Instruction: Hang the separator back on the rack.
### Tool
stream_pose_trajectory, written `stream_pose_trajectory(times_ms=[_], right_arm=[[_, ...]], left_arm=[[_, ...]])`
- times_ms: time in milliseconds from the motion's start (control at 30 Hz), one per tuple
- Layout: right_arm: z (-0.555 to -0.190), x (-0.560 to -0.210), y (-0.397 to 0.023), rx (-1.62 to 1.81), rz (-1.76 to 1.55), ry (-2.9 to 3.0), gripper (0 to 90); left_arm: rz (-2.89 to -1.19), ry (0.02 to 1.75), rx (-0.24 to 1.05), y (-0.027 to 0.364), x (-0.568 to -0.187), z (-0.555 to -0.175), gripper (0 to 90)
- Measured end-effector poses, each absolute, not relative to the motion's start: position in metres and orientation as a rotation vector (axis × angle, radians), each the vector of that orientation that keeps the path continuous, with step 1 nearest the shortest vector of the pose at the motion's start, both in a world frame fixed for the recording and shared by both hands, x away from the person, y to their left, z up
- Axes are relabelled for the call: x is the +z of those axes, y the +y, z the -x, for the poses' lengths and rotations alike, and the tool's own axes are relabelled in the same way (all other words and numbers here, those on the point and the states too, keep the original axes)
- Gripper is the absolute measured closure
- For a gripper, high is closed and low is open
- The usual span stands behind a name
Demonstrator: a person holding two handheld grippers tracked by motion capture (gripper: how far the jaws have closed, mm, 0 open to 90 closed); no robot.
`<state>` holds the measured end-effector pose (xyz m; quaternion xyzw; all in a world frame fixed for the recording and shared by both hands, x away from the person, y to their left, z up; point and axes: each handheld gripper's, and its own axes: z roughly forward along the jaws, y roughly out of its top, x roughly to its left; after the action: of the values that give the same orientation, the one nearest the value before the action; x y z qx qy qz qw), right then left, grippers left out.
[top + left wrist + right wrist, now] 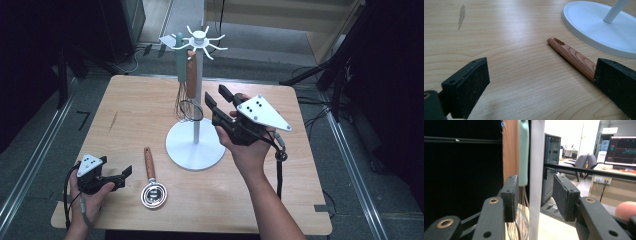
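White and slim, the stand's pole [536, 180] runs straight up between my right gripper's [214, 102] two black pads in the right gripper view, nearer the left pad, with clear air on both sides, so the jaws are parted and pressing on nothing. Just behind that left pad hang the mint-handled whisk [523, 152] and a wooden-handled utensil [510, 150], their wires dropping past the pad's edge; I can't tell whether the pad touches them. From the high view, I see my right hand [247, 145] holding the gripper level beside the utensil stand [195, 150], jaws pointed at the pole where the whisk wires [187, 110] bunch.

My left gripper [122, 172] rests low near the table's [125, 100] front left corner. Its jaws stand wide apart, and nothing sits between them. In the left gripper view, the wooden handle [571, 55] of the strainer [153, 192] lies flat on the table, its near part hidden behind the right-hand jaw, its far end pointing toward the stand's round base [594, 27]. The handle lies outside the gap, not in it.
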<state>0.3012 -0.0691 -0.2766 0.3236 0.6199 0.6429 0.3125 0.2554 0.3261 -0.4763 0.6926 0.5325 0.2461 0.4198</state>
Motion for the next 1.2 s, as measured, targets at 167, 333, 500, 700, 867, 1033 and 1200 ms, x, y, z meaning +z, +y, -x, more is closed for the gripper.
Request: stream_pose_trajectory(times_ms=[167,333,500,700,867,1033,1200], right_arm=[[-0.301,-0.293,-0.078,1.665,-0.907,1.654,51.9],[-0.298,-0.311,-0.091,1.629,-0.944,1.662,48.5],[-0.294,-0.33,-0.106,1.602,-0.979,1.672,46.2],[-0.287,-0.353,-0.124,1.564,-1.026,1.681,45.8],[-0.279,-0.368,-0.138,1.545,-1.045,1.691,44.8],[-0.274,-0.381,-0.15,1.522,-1.067,1.696,43.2],[-0.27,-0.39,-0.159,1.502,-1.096,1.695,41.8]], left_arm=[[-1.751,1.346,0.588,0.319,-0.477,-0.255,14.9],[-1.772,1.341,0.532,0.317,-0.479,-0.255,31.2],[-1.809,1.319,0.481,0.311,-0.481,-0.254,50.6],[-1.898,1.294,0.366,0.297,-0.486,-0.252,77.7],[-1.942,1.259,0.327,0.293,-0.488,-0.247,90.0],[-1.948,1.277,0.315,0.291,-0.489,-0.239,90.0],[-1.98,1.252,0.293,0.286,-0.488,-0.236,90.0]])
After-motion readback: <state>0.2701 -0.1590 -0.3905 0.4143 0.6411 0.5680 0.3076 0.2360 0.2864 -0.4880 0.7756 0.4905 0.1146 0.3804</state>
